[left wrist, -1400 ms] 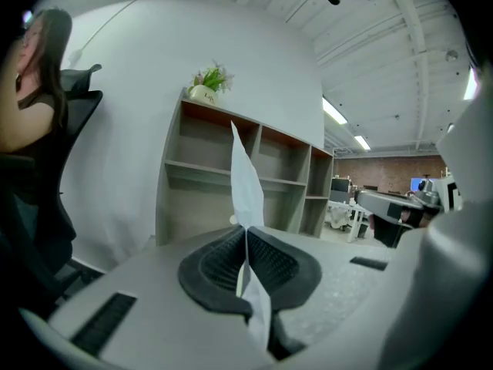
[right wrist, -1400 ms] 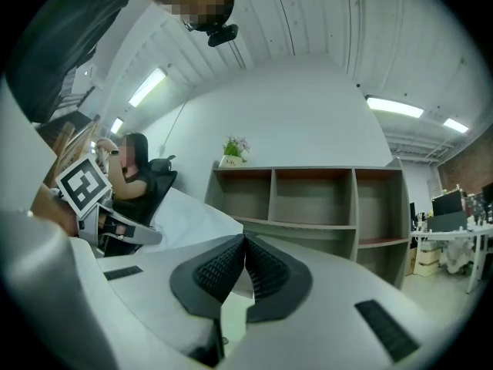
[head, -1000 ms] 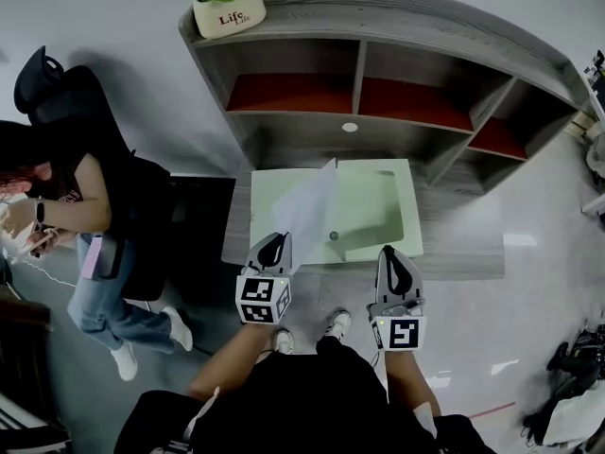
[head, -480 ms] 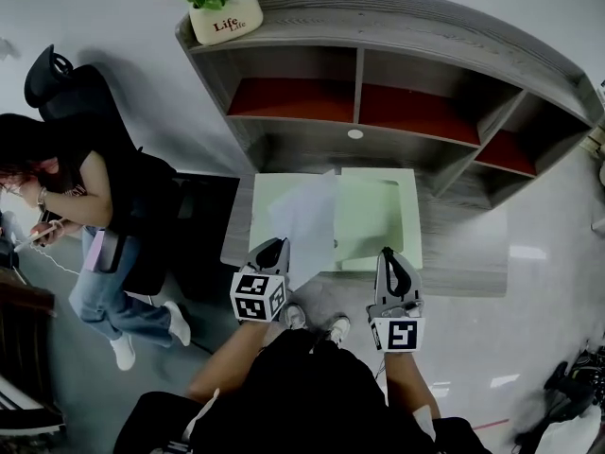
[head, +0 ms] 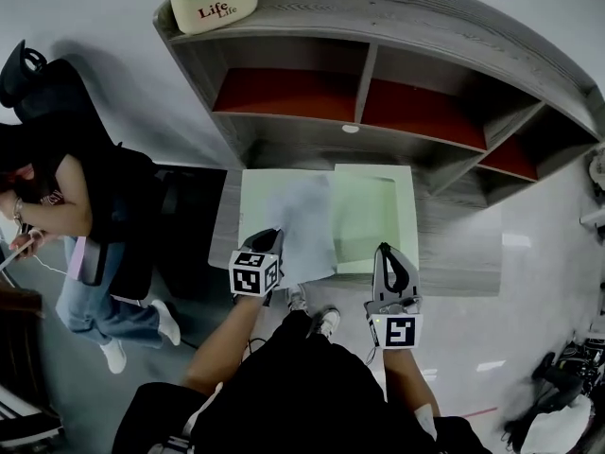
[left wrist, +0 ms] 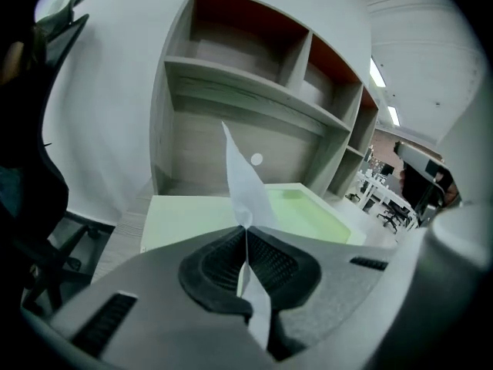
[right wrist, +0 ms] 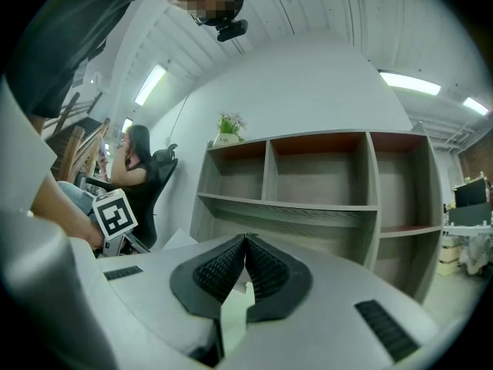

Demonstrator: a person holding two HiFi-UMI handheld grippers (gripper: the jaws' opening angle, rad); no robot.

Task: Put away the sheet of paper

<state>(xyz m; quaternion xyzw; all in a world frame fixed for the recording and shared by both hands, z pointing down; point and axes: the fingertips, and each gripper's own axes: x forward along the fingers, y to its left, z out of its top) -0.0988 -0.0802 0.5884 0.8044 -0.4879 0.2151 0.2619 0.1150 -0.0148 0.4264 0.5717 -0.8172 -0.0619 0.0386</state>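
Observation:
A white sheet of paper (head: 304, 220) hangs low over the left half of a pale green tray (head: 378, 211) on the grey desk (head: 458, 244). My left gripper (head: 267, 241) is shut on the sheet's near edge. In the left gripper view the sheet (left wrist: 241, 179) stands edge-on, pinched between the ribbed pads of the gripper (left wrist: 246, 230), with the green tray (left wrist: 308, 216) behind it. My right gripper (head: 390, 253) sits at the desk's near edge, right of the sheet. Its jaws are shut with nothing between them (right wrist: 246, 239).
A grey shelf unit (head: 364, 74) with red-backed compartments rises behind the desk, and a potted plant (head: 210, 0) stands on its top left. A person (head: 57, 192) sits by an office chair at the left. A dark cabinet (head: 189, 225) adjoins the desk's left side.
The sheet, raised with a corner sticking up a second ago, now lies lower and flatter over the tray. My left gripper has shifted slightly left. The right gripper has stayed put.

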